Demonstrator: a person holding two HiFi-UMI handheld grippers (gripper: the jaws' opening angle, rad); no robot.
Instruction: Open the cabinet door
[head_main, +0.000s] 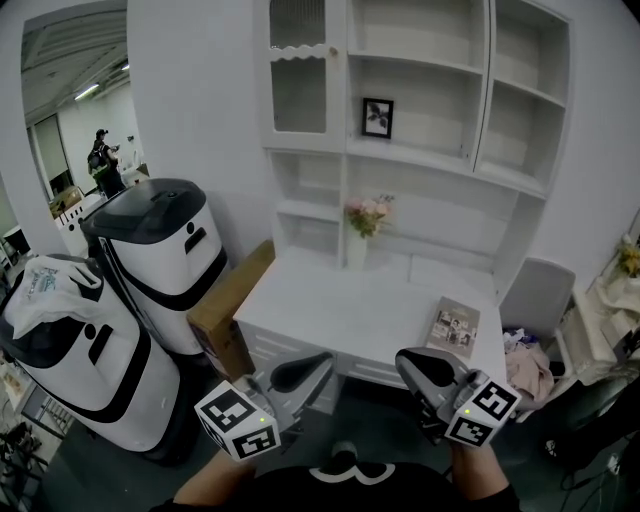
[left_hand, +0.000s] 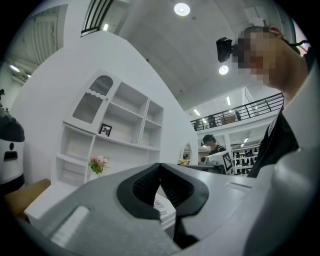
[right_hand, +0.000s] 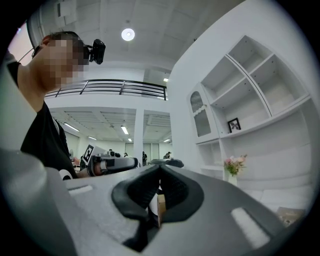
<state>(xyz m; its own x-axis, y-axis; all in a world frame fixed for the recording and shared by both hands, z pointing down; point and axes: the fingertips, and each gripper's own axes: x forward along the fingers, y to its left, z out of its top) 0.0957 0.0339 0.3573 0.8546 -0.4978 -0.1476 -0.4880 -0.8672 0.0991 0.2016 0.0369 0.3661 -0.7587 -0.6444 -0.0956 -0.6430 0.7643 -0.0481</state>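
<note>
The cabinet door (head_main: 298, 70) is a white arched-glass panel at the upper left of the white hutch, shut, with a small knob (head_main: 333, 50) at its right edge. It also shows as the cabinet door (left_hand: 92, 102) in the left gripper view and the cabinet door (right_hand: 200, 117) in the right gripper view. My left gripper (head_main: 318, 360) is low, in front of the desk, far below the door. Its jaws (left_hand: 160, 165) meet at the tips with nothing between them. My right gripper (head_main: 408, 360) is level beside it, tips (right_hand: 160, 167) together and empty.
A white desk (head_main: 340, 310) carries a vase of pink flowers (head_main: 362, 225) and a booklet (head_main: 455, 328). A framed picture (head_main: 377, 117) stands on a shelf. Two white-and-black machines (head_main: 150, 250) and a cardboard box (head_main: 230, 305) stand at the left, a grey chair (head_main: 540, 290) at the right.
</note>
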